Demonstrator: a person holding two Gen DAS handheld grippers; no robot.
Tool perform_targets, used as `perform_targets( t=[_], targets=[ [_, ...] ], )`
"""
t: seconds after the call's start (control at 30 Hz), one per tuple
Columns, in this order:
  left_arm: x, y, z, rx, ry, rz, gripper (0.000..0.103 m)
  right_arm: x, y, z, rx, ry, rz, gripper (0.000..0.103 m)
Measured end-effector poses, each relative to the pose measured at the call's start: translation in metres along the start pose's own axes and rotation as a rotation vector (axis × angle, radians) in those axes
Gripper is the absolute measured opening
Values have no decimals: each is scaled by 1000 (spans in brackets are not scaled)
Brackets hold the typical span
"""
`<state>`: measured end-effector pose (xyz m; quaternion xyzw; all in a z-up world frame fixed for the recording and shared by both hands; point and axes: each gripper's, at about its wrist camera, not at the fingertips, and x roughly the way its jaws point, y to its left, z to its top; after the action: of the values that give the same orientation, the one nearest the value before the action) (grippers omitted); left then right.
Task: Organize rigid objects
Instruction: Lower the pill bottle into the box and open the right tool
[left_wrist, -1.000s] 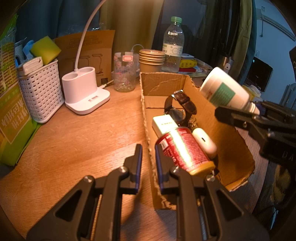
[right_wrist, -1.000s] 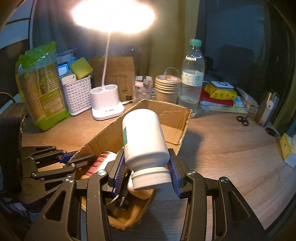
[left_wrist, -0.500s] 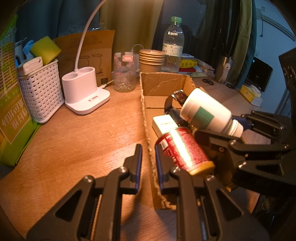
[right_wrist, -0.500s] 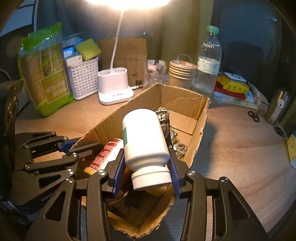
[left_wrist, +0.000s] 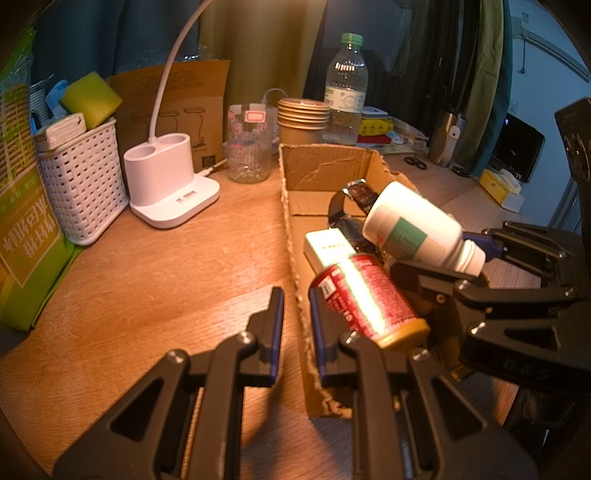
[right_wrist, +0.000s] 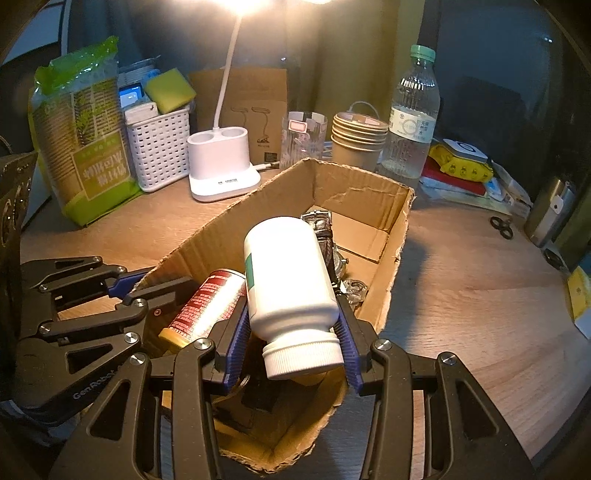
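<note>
The right gripper has its blue-padded jaws clamped on a white plastic pill bottle with a green label, held over the near half of the open brown cardboard box on the wooden desk. The bottle's long axis runs near to far, its ribbed white cap toward the gripper and its flat base aimed at the box's far end and tipped slightly upward. The left gripper has its jaws closed on the box's left wall, just beside a red can with a yellow end lying on its side inside.
</note>
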<state>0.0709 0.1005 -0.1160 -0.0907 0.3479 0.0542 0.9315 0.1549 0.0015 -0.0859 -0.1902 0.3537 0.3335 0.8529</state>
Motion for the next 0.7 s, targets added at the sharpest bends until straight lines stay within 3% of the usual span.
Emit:
perform_targets(
  t=[0.7],
  targets=[
    [0, 0, 0, 0, 0, 1, 16, -11, -6, 0, 39, -38, -8, 57]
  ],
)
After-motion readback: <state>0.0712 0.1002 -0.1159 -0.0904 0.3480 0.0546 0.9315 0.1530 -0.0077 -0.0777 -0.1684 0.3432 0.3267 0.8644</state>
